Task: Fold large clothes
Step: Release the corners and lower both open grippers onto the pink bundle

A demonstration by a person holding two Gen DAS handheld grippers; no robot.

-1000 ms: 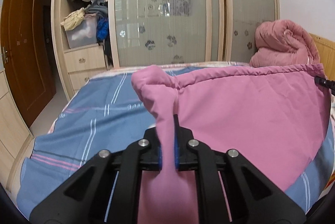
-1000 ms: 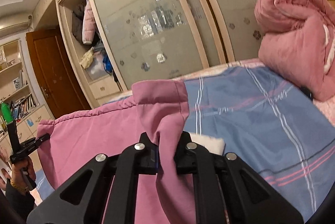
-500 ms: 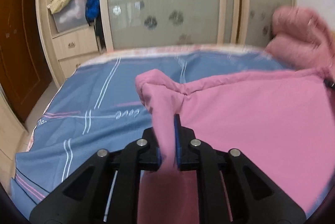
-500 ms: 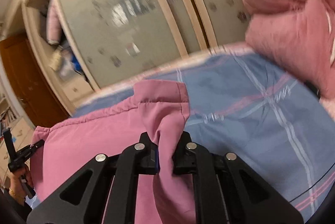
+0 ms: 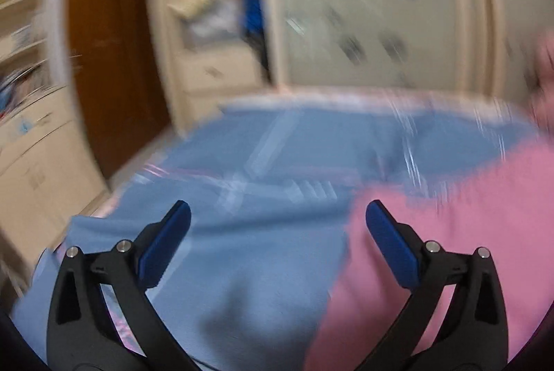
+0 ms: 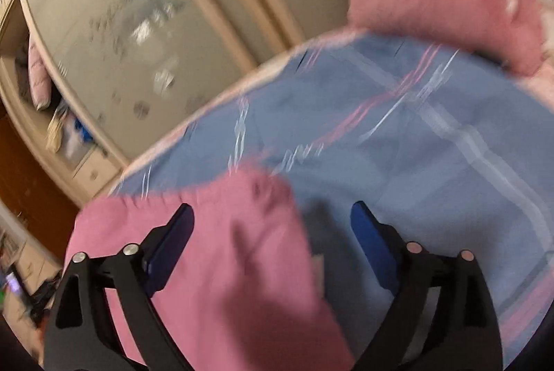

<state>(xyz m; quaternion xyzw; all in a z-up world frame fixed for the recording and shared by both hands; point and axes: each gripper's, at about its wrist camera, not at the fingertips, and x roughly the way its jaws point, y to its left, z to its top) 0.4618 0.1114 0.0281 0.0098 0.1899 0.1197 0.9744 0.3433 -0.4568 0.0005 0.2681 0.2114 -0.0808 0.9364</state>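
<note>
Both your left gripper (image 5: 277,218) and right gripper (image 6: 271,220) have jaws apart and empty, the pink garment (image 6: 225,253) lying on the bed (image 6: 398,142) toward 6 o'clock; judged risk: its unpinned edge may slump and undo the fold.

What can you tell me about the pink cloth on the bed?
The pink cloth is a big, soft, plain fabric piece, lying loose on the blue striped bedsheet. Its far edge looks gathered or stitched, though blur hides detail. In the right view it spreads below the open right gripper, reaching under its left finger. In the left view it lies at the right, beneath the open left gripper. Neither gripper holds it.
</note>
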